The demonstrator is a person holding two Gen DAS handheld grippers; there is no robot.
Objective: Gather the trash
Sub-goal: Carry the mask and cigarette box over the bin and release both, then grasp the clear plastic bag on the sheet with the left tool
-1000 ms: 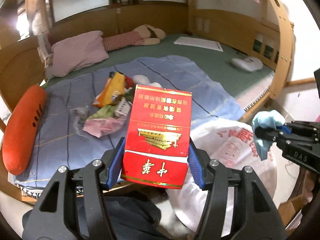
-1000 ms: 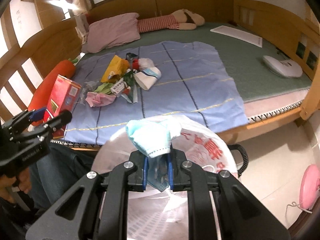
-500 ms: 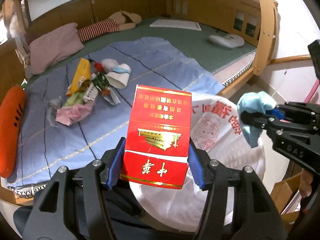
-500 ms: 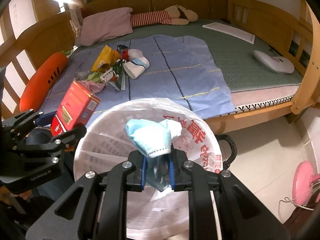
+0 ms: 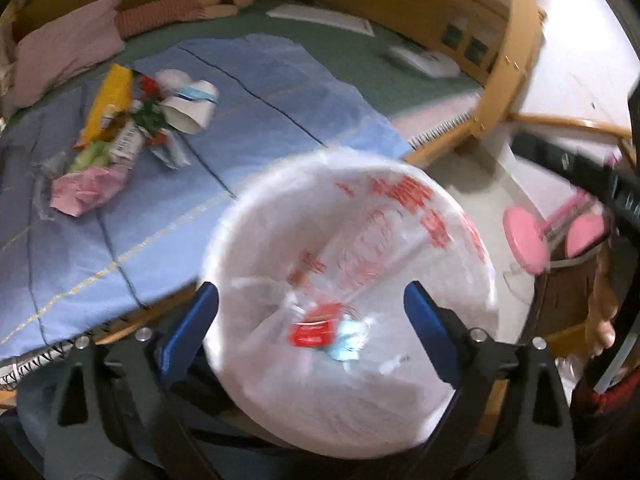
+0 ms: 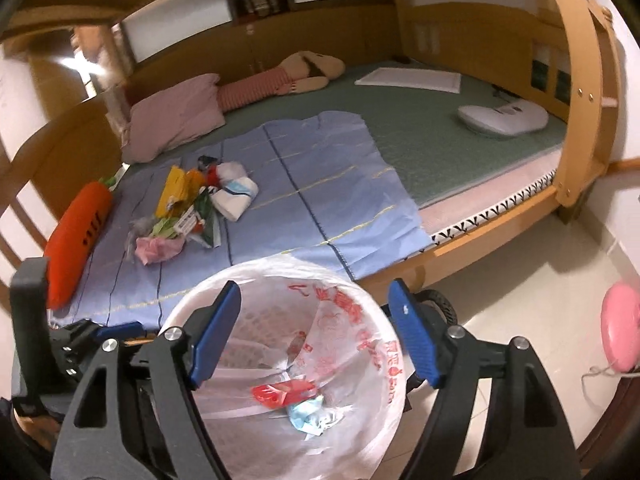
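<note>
A white bin lined with a red-printed bag [image 5: 400, 216] [image 6: 360, 312] stands by the bed. Inside lie the red cigarette box [image 5: 314, 330] [image 6: 282, 394] and the light blue mask [image 5: 348, 340] [image 6: 306, 414]. My left gripper [image 5: 312, 332] is open and empty above the bin. My right gripper [image 6: 314, 336] is open and empty above the bin too. A trash pile sits on the blue sheet [image 5: 248, 80] [image 6: 320, 168]: a yellow wrapper [image 5: 108, 100] [image 6: 172, 188], a white paper cup [image 5: 192, 108] [image 6: 236, 200], a pink crumpled wrapper [image 5: 86, 188] [image 6: 158, 248].
An orange carrot pillow [image 6: 78, 232] lies at the sheet's left edge. A pink pillow [image 6: 176, 120] and a striped plush toy [image 6: 276, 80] lie at the back. A white device [image 6: 502, 120] sits on the green mat. A pink fan [image 6: 622, 326] stands on the floor at the right.
Both grippers have opened. The red cigarette box and the blue mask have dropped into the bin. Both grippers now point down over the bin.
</note>
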